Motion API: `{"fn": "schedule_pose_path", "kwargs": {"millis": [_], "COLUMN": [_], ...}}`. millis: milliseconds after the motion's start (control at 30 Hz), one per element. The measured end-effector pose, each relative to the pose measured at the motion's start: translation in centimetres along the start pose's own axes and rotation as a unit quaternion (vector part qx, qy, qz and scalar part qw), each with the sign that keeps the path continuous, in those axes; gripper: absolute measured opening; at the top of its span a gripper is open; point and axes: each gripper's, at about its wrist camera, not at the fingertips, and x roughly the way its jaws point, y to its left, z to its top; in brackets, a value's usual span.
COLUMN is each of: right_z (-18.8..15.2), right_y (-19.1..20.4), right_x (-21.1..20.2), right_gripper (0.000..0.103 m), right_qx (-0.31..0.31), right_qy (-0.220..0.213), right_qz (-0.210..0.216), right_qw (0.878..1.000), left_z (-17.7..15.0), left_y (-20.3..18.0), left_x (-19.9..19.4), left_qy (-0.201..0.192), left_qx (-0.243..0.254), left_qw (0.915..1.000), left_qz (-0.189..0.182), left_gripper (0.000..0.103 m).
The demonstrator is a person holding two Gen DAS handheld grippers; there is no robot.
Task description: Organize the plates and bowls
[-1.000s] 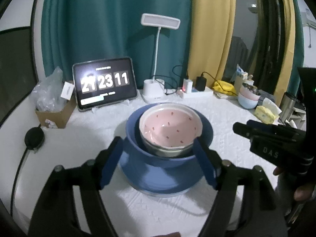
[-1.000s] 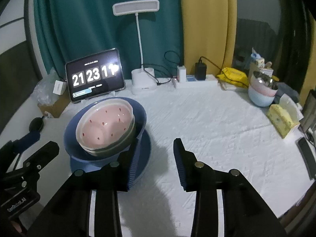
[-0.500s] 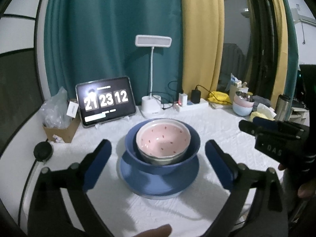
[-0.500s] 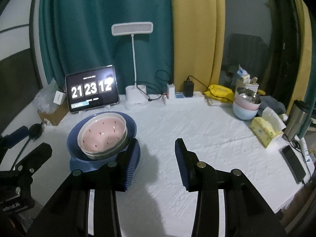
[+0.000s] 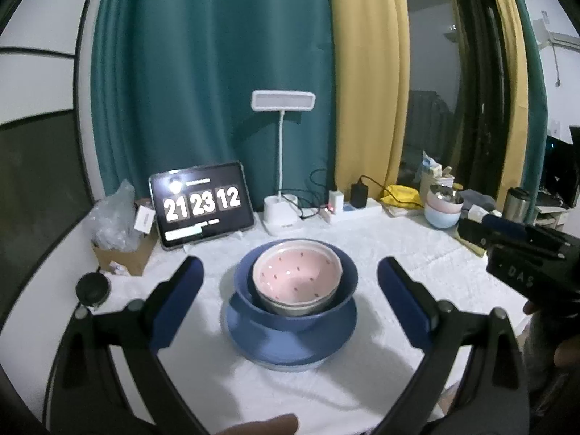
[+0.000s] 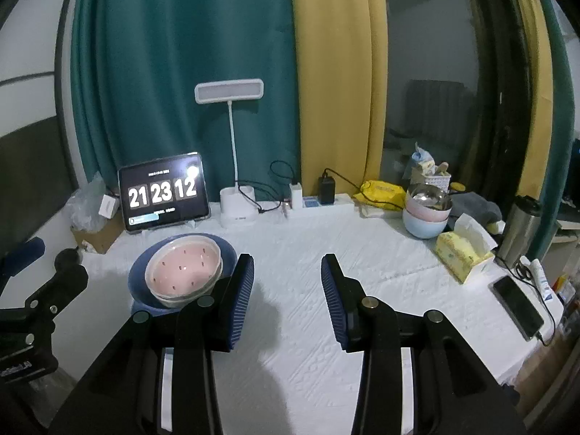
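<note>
A pink speckled bowl (image 5: 297,277) sits nested in a blue bowl (image 5: 301,317), which stands on a blue plate (image 5: 290,348) on the white tablecloth. My left gripper (image 5: 288,270) is open wide and drawn back above the stack, touching nothing. In the right wrist view the same stack, with the pink bowl (image 6: 183,270) on top, lies at the left. My right gripper (image 6: 287,270) is open with nothing between its fingers, over bare cloth to the right of the stack. The right tool's black body (image 5: 522,253) shows at the right edge of the left wrist view.
At the back stand a tablet clock (image 6: 163,192), a white desk lamp (image 6: 235,214) and a power strip (image 6: 319,203). Stacked pastel bowls (image 6: 426,214), a tissue pack (image 6: 462,253), a steel tumbler (image 6: 520,232) and a phone (image 6: 516,302) are at the right. A cardboard box (image 5: 123,253) stands at the left.
My left gripper has let go of the blue bowl, opened wide and pulled back and up. The right gripper has also drawn back and risen; the stack looks smaller now.
</note>
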Motion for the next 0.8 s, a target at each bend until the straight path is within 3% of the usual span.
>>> {"fn": "schedule_pose_path", "kwargs": {"millis": [800], "right_z": [1.8], "right_y": [0.0], "right_x": [-3.4], "right_gripper": [0.041], "right_qx": [-0.002], "right_qy": [-0.037], "right_qz": [-0.001], "right_qw": [0.999], "left_z": [2.6], "left_y": [0.2], "left_x": [-2.8], "left_qy": [-0.041], "left_qx": [-0.005], "left_qw": [0.999], "left_qz": [0.016], "left_gripper": [0.098]}}
